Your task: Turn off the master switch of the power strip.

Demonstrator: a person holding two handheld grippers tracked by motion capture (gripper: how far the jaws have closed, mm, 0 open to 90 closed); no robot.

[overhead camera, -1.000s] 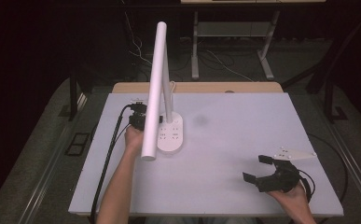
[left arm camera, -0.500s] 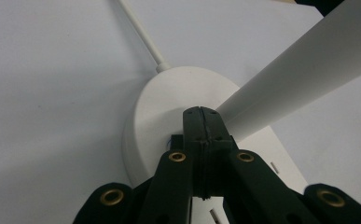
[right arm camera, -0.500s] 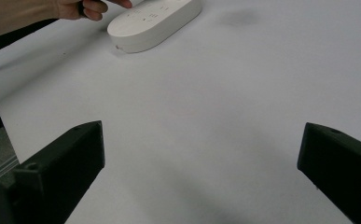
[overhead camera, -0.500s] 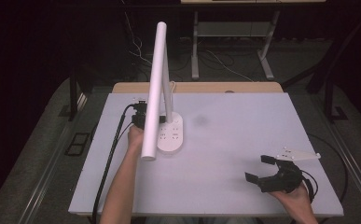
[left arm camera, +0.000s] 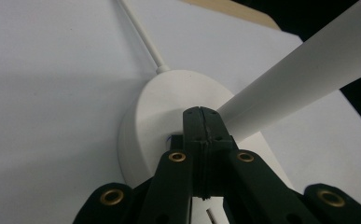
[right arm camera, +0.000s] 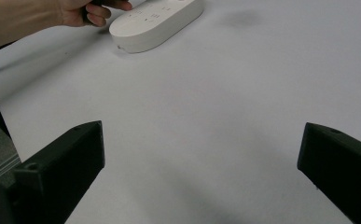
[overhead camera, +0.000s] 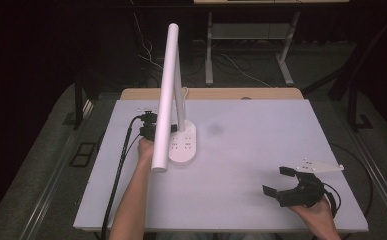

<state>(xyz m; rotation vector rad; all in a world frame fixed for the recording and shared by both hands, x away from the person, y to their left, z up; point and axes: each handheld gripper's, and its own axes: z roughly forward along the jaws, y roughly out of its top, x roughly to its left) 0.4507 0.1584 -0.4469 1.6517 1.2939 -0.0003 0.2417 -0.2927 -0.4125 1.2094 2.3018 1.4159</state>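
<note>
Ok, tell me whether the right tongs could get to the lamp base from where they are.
Probably yes. The right tongs stand open, and bare table lies between them and the lamp base. The left hand sits at its far side.

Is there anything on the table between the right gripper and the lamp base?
Nothing visible. The right gripper, open, faces bare white table up to the lamp base. The left gripper is shut at the base's far side.

The lamp's long white head (overhead camera: 165, 95) hides most of the left gripper (overhead camera: 151, 131) from above, and the markings on the lamp base (overhead camera: 183, 145) are too small to read; the right gripper view cuts that base off at its top edge
</note>
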